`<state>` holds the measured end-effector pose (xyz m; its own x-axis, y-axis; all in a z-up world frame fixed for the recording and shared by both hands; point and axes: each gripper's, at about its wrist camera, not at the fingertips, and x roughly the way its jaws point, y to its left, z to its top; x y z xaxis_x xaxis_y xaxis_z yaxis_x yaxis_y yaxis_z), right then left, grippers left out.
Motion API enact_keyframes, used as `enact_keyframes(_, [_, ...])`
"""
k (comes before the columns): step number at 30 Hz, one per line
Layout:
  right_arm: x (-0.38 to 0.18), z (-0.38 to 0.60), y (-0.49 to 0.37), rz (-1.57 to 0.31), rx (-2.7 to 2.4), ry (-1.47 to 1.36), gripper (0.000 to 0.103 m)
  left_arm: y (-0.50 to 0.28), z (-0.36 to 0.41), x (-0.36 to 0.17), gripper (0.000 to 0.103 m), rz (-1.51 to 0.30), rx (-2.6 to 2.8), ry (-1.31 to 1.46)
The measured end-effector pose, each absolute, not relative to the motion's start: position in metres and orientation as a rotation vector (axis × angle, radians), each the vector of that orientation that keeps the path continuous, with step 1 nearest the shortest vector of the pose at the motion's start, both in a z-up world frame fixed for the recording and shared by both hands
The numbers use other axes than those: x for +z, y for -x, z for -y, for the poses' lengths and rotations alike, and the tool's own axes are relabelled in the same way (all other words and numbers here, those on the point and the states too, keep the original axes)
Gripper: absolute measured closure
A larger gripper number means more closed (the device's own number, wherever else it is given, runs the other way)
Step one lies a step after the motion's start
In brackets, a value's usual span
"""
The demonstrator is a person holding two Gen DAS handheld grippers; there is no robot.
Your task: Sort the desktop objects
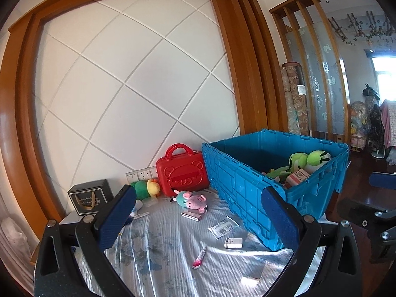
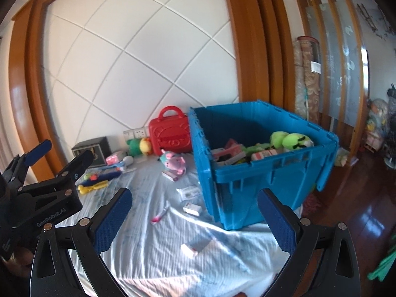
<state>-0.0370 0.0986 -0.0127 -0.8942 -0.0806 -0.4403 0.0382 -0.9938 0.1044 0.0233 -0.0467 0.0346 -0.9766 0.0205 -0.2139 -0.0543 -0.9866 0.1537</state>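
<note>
Both of my grippers hover open and empty over a pale blue striped cloth [image 1: 160, 242]. Between the left gripper's [image 1: 198, 190] fingers lie a pink pig plush [image 1: 193, 199], a white packet [image 1: 222, 227], a small white box [image 1: 233, 243] and a pink tube [image 1: 200, 259]. The right gripper [image 2: 194, 193] faces the same tube [image 2: 159, 215], the white box [image 2: 191, 208] and a small white item [image 2: 189, 250]. A blue crate [image 1: 247, 188] on the right holds a green frog plush [image 1: 309, 158] and several boxes. In the right wrist view the left gripper [image 2: 61, 153] shows at the left edge.
A red toy suitcase [image 1: 182, 170], a green and yellow plush [image 1: 146, 188] and a black gift box [image 1: 89, 195] stand along the white panelled wall. Yellow and blue toys [image 2: 99, 180] lie at the left. Dark wooden floor [image 2: 366, 212] drops away past the crate.
</note>
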Motion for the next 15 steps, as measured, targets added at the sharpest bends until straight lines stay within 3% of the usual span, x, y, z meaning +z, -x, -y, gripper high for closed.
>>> enact_keyframes(15, [-0.013, -0.114, 0.043, 0.13, -3.035, -0.736, 0.0, -0.019, 0.03, 0.04, 0.0, -0.263, 3.034, 0.311])
